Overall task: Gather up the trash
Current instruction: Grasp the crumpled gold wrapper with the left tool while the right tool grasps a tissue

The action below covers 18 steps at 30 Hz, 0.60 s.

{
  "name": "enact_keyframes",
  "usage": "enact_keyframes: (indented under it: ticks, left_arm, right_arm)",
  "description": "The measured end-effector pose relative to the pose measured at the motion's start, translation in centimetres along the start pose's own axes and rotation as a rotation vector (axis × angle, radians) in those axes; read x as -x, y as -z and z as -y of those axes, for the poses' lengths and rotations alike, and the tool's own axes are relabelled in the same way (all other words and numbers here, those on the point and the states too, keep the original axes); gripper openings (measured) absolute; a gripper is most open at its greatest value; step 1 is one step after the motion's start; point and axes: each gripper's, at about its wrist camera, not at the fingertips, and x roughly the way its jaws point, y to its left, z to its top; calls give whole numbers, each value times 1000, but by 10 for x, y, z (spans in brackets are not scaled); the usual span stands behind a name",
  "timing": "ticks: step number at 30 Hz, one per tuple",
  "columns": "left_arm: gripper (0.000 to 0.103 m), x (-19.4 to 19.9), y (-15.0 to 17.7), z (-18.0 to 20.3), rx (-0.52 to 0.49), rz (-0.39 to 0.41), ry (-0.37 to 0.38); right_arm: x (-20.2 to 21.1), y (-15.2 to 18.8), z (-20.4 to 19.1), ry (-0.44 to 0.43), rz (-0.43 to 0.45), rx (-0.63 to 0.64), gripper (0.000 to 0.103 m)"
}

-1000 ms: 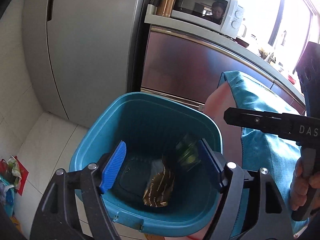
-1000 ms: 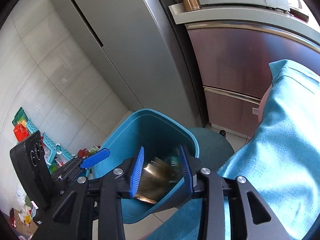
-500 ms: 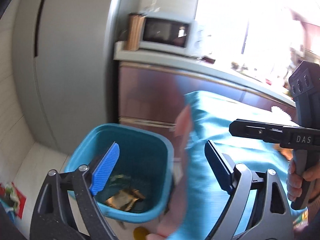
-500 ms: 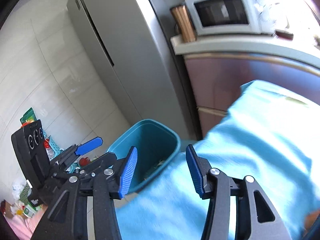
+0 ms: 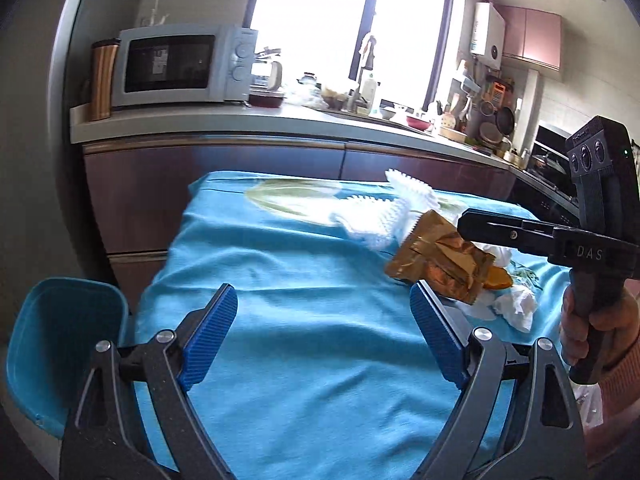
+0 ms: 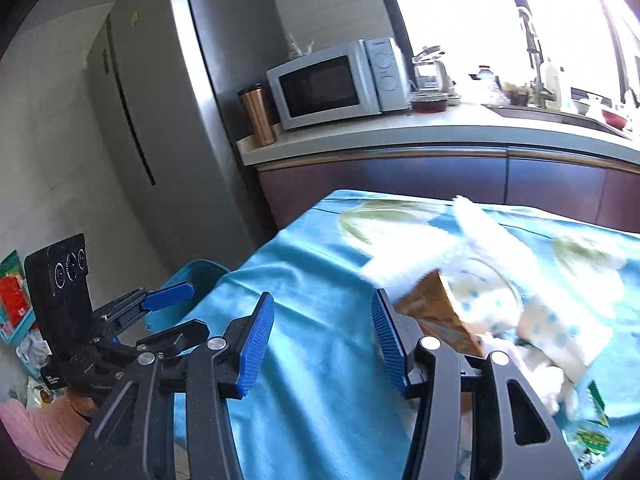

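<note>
Trash lies on a table with a blue cloth [image 5: 304,280]: a gold-brown snack wrapper [image 5: 444,260], white foam netting [image 5: 380,216] and crumpled white tissue [image 5: 516,308]. The teal bin [image 5: 60,340] stands on the floor at the table's left end. My left gripper [image 5: 324,336] is open and empty above the cloth. My right gripper [image 6: 324,344] is open and empty, with the wrapper [image 6: 436,312] just right of its right finger. The right gripper also shows in the left wrist view [image 5: 496,228], over the wrapper. The left gripper shows in the right wrist view [image 6: 160,300] near the bin [image 6: 192,276].
A kitchen counter [image 5: 248,120] with a microwave [image 5: 180,64] and a copper tumbler [image 5: 102,76] runs behind the table. A grey fridge [image 6: 172,128] stands left. A dotted paper cup [image 6: 560,336] and green packets [image 6: 592,436] lie on the cloth at right.
Both grippers have swung from above the bin to over the table. The wrapper the right gripper held a second ago is in the bin, and its jaws opened.
</note>
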Motion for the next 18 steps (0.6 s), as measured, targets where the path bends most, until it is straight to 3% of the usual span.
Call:
enact_keyframes:
  ticks: [7,18]
  left_arm:
    - [87,-44,-7,52,-80,-56,93]
    - [86,-80,-19,65,-66,-104,104]
  right_arm:
    - [30,18,56,138,14,-48,49]
    - [29,37,56,115,-16,-7,48]
